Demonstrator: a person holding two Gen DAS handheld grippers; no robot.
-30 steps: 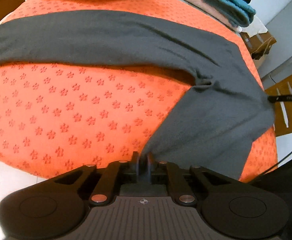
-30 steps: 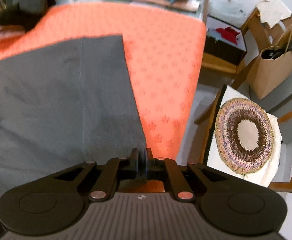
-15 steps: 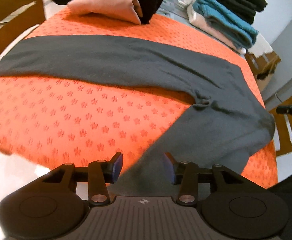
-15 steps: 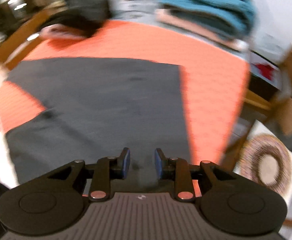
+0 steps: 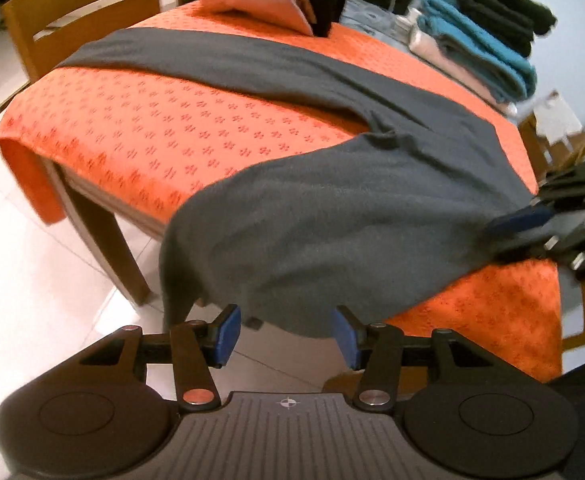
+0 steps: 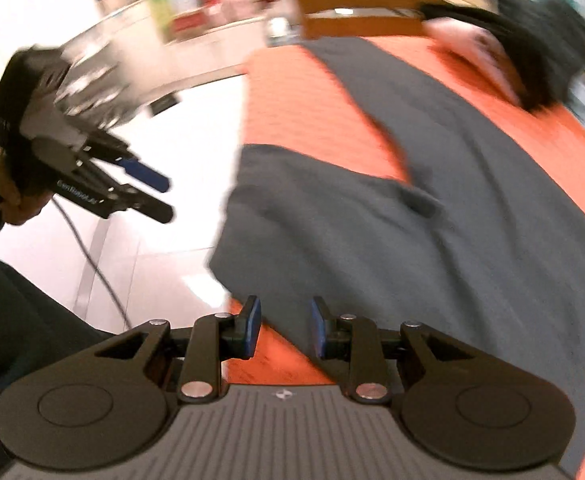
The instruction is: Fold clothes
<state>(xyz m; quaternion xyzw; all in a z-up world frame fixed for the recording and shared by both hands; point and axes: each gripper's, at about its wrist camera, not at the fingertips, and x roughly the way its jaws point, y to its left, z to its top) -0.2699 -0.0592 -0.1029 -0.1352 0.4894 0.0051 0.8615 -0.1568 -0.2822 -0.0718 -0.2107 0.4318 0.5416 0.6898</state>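
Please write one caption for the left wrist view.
Open left gripper facing dark grey garment draped over orange tablecloth.

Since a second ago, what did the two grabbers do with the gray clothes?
Both let go. The left gripper, shut on the dark gray garment's near edge before, has pulled back off the table, jaws opening with nothing between them. The right gripper also released, swung round and now stands open. The garment's near part now droops over the orange tablecloth's edge. The folded piles at the back stayed put.
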